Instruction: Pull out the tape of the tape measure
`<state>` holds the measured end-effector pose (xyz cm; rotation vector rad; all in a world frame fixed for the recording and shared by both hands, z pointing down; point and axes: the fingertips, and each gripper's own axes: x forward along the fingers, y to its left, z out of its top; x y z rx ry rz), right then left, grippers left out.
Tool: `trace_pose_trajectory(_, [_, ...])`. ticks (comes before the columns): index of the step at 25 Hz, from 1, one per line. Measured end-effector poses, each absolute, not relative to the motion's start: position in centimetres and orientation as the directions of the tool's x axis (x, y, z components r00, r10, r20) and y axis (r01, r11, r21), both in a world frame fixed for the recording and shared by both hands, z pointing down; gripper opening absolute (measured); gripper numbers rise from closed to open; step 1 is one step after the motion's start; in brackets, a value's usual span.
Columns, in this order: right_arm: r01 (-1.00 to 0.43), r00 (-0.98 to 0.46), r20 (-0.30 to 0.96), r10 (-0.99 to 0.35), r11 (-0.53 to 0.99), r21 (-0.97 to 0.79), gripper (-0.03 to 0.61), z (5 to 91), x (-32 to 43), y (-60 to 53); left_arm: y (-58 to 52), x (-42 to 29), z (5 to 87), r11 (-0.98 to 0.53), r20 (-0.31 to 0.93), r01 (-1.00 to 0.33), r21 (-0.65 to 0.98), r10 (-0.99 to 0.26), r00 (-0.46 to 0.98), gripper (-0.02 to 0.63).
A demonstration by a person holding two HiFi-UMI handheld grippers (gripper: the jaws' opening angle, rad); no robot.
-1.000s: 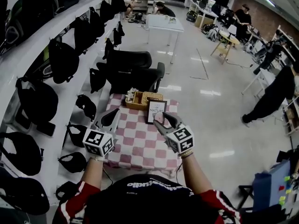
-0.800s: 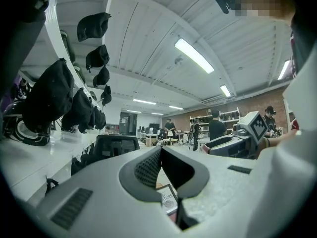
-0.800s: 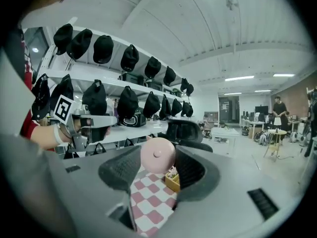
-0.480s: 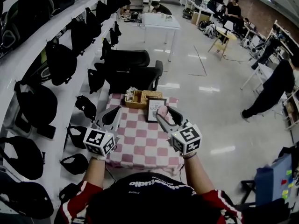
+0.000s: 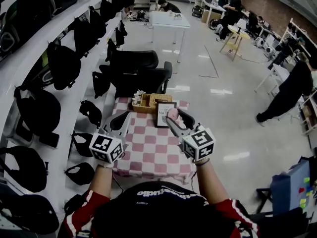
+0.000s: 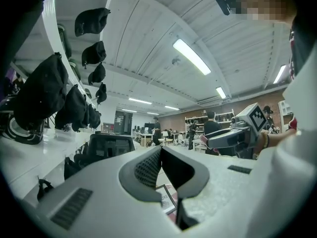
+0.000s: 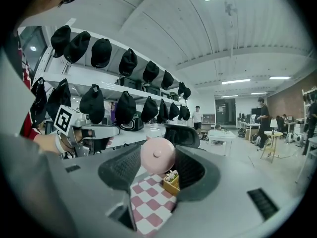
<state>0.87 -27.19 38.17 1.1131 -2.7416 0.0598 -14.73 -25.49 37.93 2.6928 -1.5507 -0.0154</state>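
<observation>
Slightly higher in the frame than before, the right gripper (image 5: 175, 118) is seen at centre, its jaws closed on the round pink tape measure (image 7: 157, 155), which is held above the checked table (image 5: 148, 155). No tape is drawn out yet, and no tab can be made out. The left gripper (image 6: 159, 150), at lower left, is closed on nothing and kept well apart. Taking the tape end and pulling are judged to remain. A framed picture (image 5: 162, 119) and a basket (image 5: 150, 103) lie beyond, out of the way.
</observation>
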Motion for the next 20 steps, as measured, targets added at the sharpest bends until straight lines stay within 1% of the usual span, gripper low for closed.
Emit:
trace_pose_trajectory(5, [-0.686, -0.710, 0.189, -0.679, 0.727, 0.032, 0.224, 38.2, 0.5, -27.1, -25.2, -13.4, 37.7, -0.547, 0.015, -0.837, -0.016, -0.837, 0.547, 0.005])
trace_pose_trajectory(10, [-0.673, -0.720, 0.204, -0.664, 0.739, 0.033, 0.224, 38.3, 0.1, -26.8, -25.2, -12.2, 36.7, -0.569, -0.011, -0.820, -0.056, -0.821, 0.571, 0.009])
trace_pose_trajectory(12, [-0.667, -0.723, 0.209, -0.659, 0.744, 0.036, 0.224, 38.4, -0.1, -26.7, -25.2, -11.6, 36.5, -0.585, -0.012, -0.808, -0.068, -0.810, 0.587, 0.054])
trace_pose_trajectory(13, [-0.664, -0.725, 0.211, -0.656, 0.746, 0.038, 0.224, 38.4, -0.2, -26.7, -25.2, -11.4, 36.5, -0.592, -0.010, -0.803, -0.075, -0.804, 0.594, 0.061])
trace_pose_trajectory(20, [-0.649, -0.735, 0.222, -0.641, 0.759, 0.046, 0.224, 38.2, -0.6, -26.5, -25.6, -9.3, 36.5, -0.625, 0.014, -0.764, -0.159, -0.775, 0.632, 0.061])
